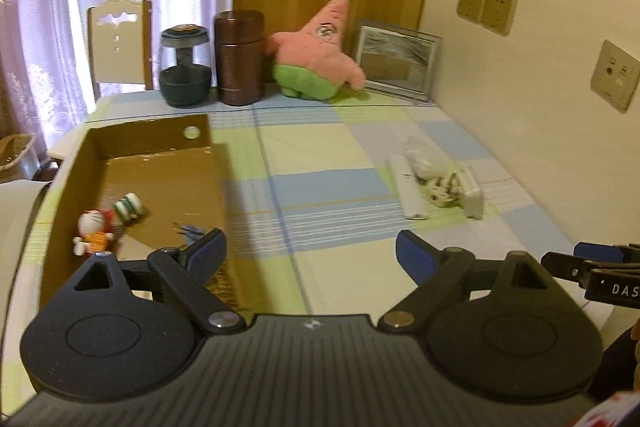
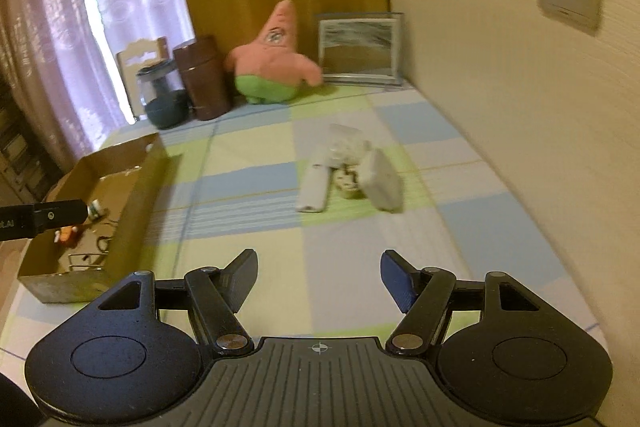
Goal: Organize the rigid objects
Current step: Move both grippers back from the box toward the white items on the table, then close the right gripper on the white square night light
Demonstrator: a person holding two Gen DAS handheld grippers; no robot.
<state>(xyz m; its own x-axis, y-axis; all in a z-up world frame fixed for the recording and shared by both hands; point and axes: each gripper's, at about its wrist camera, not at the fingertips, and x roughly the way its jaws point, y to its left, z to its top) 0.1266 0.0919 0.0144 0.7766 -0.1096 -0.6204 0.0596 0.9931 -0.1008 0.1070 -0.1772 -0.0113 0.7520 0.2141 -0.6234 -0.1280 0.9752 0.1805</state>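
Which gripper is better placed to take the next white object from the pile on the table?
Right, probably. The right gripper points at the white pile, open and empty. The left gripper is also open but sits beside the cardboard box, with the pile off to its right.

Blurred by motion in the right wrist view: white pile [image 2: 352,171] on the table [image 2: 248,187], its pieces too smeared to name. Cut off by the left edge there: left tool [image 2: 44,217]. Cut off at the right edge of the left wrist view: right tool [image 1: 596,267]. Partly hidden behind the cardboard box [image 1: 218,195] wall: small dark items [image 1: 188,229], unidentifiable.
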